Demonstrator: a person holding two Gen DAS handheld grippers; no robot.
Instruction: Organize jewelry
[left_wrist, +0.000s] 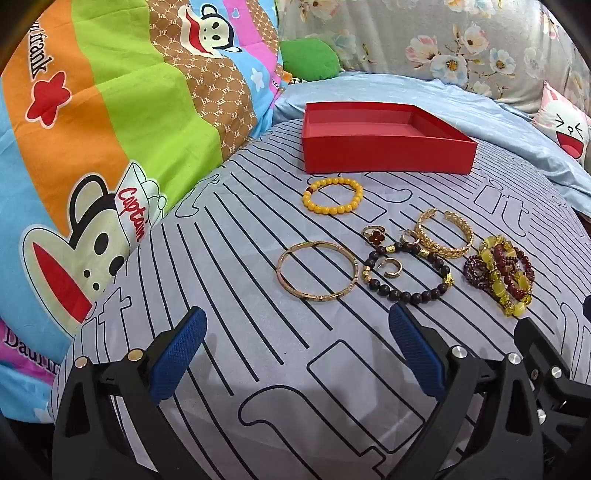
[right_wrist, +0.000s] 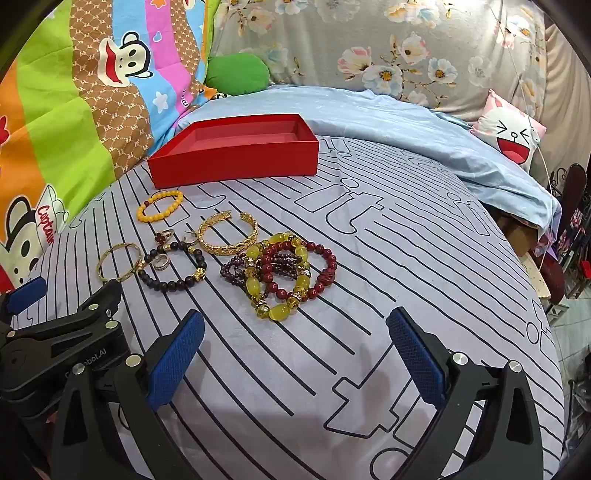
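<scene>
Blue-padded fingers of the left claw (left_wrist: 297, 354) spread wide nearest the lens, holding nothing, hovering above the grey striped bed cover (left_wrist: 258, 369); the right claw (right_wrist: 295, 354) is likewise wide open and empty, just beside the left one.

Ahead of both lies the jewelry, all of it on the bed and none yet in the shallow red cardboard box (left_wrist: 388, 147), which sits open at the far end; nearest the box is the yellow round-bead bracelet (left_wrist: 332, 199); closer in lie the thin rigid gold bangle (left_wrist: 317, 272), the dark brown bead bracelet with gold charms (left_wrist: 406, 273), the open gold leaf-pattern cuff (left_wrist: 445, 234), a gold ring with a red clover face (left_wrist: 375, 234) and two small gold hoop earrings (left_wrist: 391, 267); to the right a tangled heap of red, purple and yellow bead bracelets (right_wrist: 282, 275) overlaps itself.

All of it looks light; the bangle and cuff are probably stiff and slippery metal, best pinched across the band at one side; the beaded strands are likely elastic and limp, so gripping a few beads should lift the whole loop, sagging; the heap may drag neighbours along; the ring and earrings are small and could sink into the soft bedding, so a low, careful pinch seems needed.
</scene>
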